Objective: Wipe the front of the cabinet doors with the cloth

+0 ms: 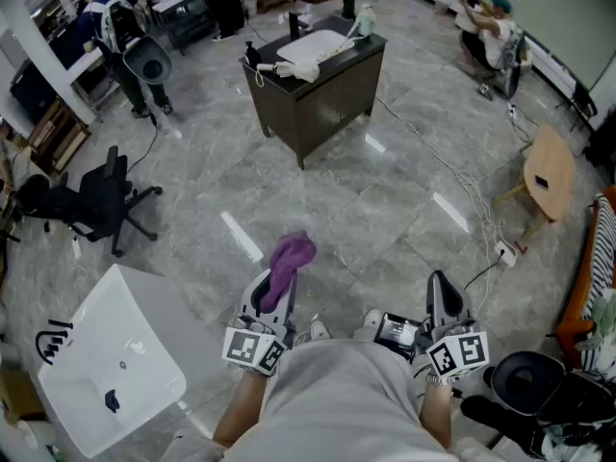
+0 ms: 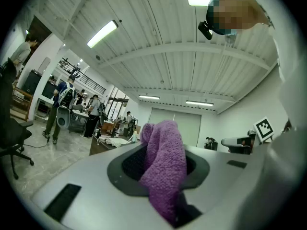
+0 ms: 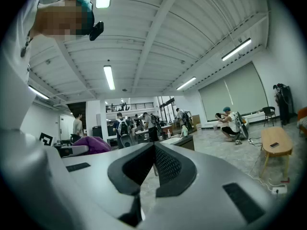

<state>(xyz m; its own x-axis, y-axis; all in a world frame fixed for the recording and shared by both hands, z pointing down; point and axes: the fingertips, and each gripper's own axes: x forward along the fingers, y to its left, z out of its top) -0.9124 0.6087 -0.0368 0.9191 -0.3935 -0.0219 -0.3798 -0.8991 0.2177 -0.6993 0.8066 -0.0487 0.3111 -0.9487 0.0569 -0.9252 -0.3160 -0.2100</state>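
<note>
Grey marble-tile floor of a busy workshop, left gripper clamped on a fuzzy purple cloth close to the body, right gripper alongside, jaws pinched together on nothing, dark brown cabinet with white sink top well apart, way across the room
</note>
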